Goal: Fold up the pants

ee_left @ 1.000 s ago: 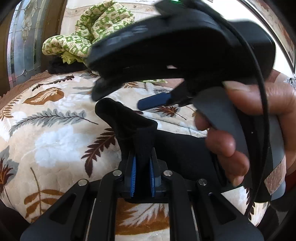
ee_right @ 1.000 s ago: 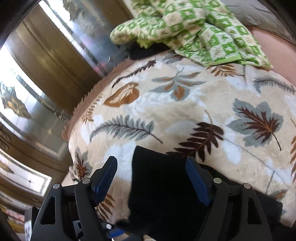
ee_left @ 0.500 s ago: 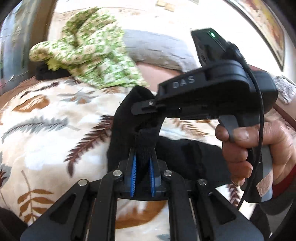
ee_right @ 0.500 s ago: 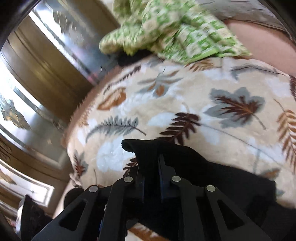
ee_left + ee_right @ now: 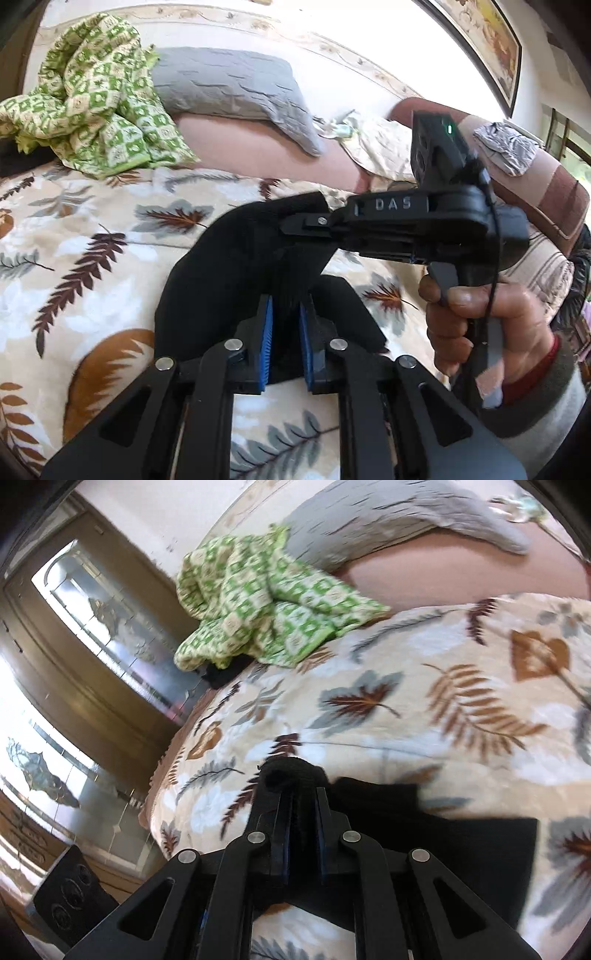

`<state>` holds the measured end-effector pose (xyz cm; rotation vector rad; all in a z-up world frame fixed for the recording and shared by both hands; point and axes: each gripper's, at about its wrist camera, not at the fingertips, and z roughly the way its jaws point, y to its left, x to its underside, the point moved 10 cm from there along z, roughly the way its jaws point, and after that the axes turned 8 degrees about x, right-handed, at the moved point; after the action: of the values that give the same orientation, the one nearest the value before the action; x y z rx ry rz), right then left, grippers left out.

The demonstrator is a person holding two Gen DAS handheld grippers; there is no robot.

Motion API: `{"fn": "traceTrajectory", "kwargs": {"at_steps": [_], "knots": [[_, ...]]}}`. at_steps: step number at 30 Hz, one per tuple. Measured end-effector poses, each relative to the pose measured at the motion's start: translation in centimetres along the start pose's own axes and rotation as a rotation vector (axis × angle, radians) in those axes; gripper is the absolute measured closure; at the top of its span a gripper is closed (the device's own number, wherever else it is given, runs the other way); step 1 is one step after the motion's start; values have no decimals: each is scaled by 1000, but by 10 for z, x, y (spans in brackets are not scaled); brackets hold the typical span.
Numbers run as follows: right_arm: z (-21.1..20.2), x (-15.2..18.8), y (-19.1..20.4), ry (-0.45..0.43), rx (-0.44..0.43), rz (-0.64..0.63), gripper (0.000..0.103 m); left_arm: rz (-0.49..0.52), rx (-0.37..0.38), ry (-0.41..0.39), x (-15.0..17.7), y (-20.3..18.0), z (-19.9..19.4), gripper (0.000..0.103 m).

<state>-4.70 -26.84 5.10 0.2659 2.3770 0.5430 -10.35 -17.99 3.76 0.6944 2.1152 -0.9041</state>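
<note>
The black pants (image 5: 221, 280) lie on the leaf-patterned bedspread (image 5: 74, 258). My left gripper (image 5: 286, 328) is shut on a ribbed edge of the pants and lifts it off the bed. My right gripper (image 5: 304, 805) is shut on another black edge of the pants (image 5: 461, 849), bunched at its tips. In the left wrist view the right gripper (image 5: 310, 225) comes in from the right, held by a hand, its tips in the raised cloth just above mine.
A green checked blanket (image 5: 92, 107) is heaped at the bed's far left. A grey pillow (image 5: 229, 88) lies at the head of the bed. A glass-panelled wooden door (image 5: 92, 657) stands left of the bed. Cloths lie on the far right bolster (image 5: 506, 147).
My right gripper went from open to shut on the pants edge. Both grippers have lifted the cloth and carried it toward the head of the bed.
</note>
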Motion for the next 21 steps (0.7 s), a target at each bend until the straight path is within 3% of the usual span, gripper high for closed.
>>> {"fn": "traceTrajectory", "kwargs": {"at_steps": [3,12,16,18,21], "knots": [[-11,4,-29,-16,26,49,94,8,-12,15,5,-1,-7,78],[-11,31,-94,20,112,125,93,-57,-133,25,10,49,-10,73],[-5,44,-125,51,222,206,78,-31,-175,65,15,57,2,73],[-18,45,-136,8,208,270,69,-18,-183,78,17,59,10,72],[-45,48,-136,-59,157,306,67,-9,-191,104,18,60,23,72]]}}
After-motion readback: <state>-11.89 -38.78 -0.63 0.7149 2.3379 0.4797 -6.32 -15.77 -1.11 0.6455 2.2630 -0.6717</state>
